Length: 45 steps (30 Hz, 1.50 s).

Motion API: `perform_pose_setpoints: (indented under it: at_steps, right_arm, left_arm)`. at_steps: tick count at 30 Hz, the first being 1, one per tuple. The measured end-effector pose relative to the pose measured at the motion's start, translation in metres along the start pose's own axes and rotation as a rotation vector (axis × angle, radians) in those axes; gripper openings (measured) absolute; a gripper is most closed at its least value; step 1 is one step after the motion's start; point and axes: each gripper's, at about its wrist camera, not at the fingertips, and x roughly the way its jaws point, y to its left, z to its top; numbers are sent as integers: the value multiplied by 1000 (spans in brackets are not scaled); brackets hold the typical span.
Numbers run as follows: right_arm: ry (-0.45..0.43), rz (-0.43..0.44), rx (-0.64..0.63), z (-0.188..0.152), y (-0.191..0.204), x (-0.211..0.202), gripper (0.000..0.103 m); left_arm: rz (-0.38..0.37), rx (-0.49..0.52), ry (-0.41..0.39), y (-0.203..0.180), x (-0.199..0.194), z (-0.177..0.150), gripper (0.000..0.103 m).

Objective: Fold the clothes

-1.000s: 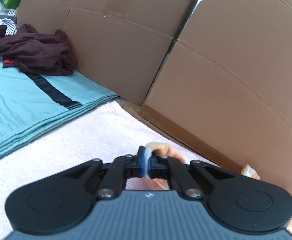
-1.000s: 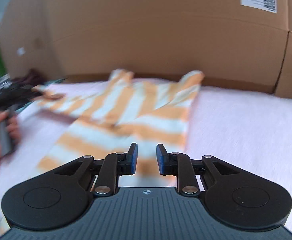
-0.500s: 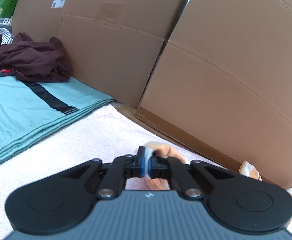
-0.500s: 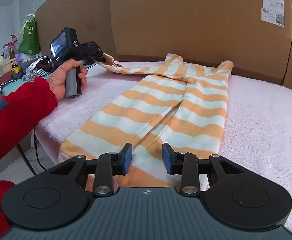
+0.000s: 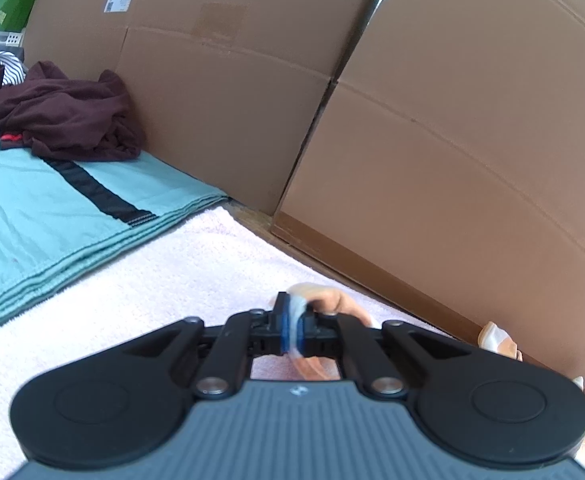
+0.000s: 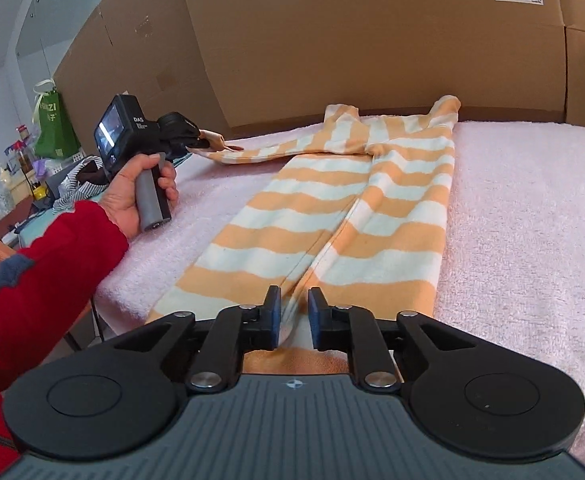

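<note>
Cardboard walls (image 6: 372, 40) behind, pink towel-covered table (image 6: 532, 220) below. Striped orange-and-white garment (image 6: 332, 216) spread flat along the table, hem nearest the right wrist camera, one sleeve (image 6: 252, 151) stretched out toward the left. Soft, light knit by the look of it; likely to drape and sag when lifted, so best pinched at an edge or corner, hem or cuff, rather than mid-panel. Left tongs (image 5: 292, 330) clenched on the sleeve's cuff, a fold of pale fabric squeezed between the blue pads. Right tongs (image 6: 294, 316) parted narrowly just above the hem at the centre seam, jaws just been closing, cloth beneath them but not visibly pinched. Compared with a second ago: right view no longer blurred, settled closer over the hem; left grip on the cuff unchanged, held in place. Farther off: red sleeve (image 6: 52, 272) and hand (image 6: 140, 196) on the left handle; teal cloth (image 5: 52, 216) and dark maroon heap (image 5: 60, 116) beyond.
</note>
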Motion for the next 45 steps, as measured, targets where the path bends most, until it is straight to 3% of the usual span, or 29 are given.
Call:
perform_pose_setpoints:
  at_steps: [5,10,17,19,21,26,28,32,35,39,42,45]
  right_arm:
    - [60,23,-29,-11,3,-15,19]
    - [44,39,-42,-14,3,-26,16]
    - [-17,-14,31,-11,-11,-17,18]
    - [-53,-27,72,-9,-19,-22,35]
    - [-89,-40,117,-7,-27,-27,37]
    - [-167,-54,237,-1,-46,-32,32]
    - [-174,-93,218,2,-44,-30,22]
    - [-166,-191,116,6,-35,-27,22]
    - [-167,-235,67,7,-34,-28,22]
    - [-152,-280,-25,7,-31,-24,24]
    - [-131,-257,-95,7,-25,-16,25]
    - [-98,-256,-271,4,-6,-3,33]
  left_arm:
    - [-2,0,3,0,-1,0,0]
    - [-14,11,-2,-3,-2,0,0]
    - [-120,26,37,-20,2,7,0]
    - [-215,14,56,-31,-3,15,0]
    - [-347,31,74,-48,-14,21,0]
    - [-665,163,148,-108,-47,0,0]
    - [-774,211,211,-128,-57,-20,0]
    - [-914,325,347,-157,-70,-64,0]
    - [-954,434,398,-165,-82,-85,0]
    - [-941,574,446,-158,-93,-100,1]
    - [-882,648,461,-150,-99,-104,22]
    - [-847,668,448,-135,-108,-105,31]
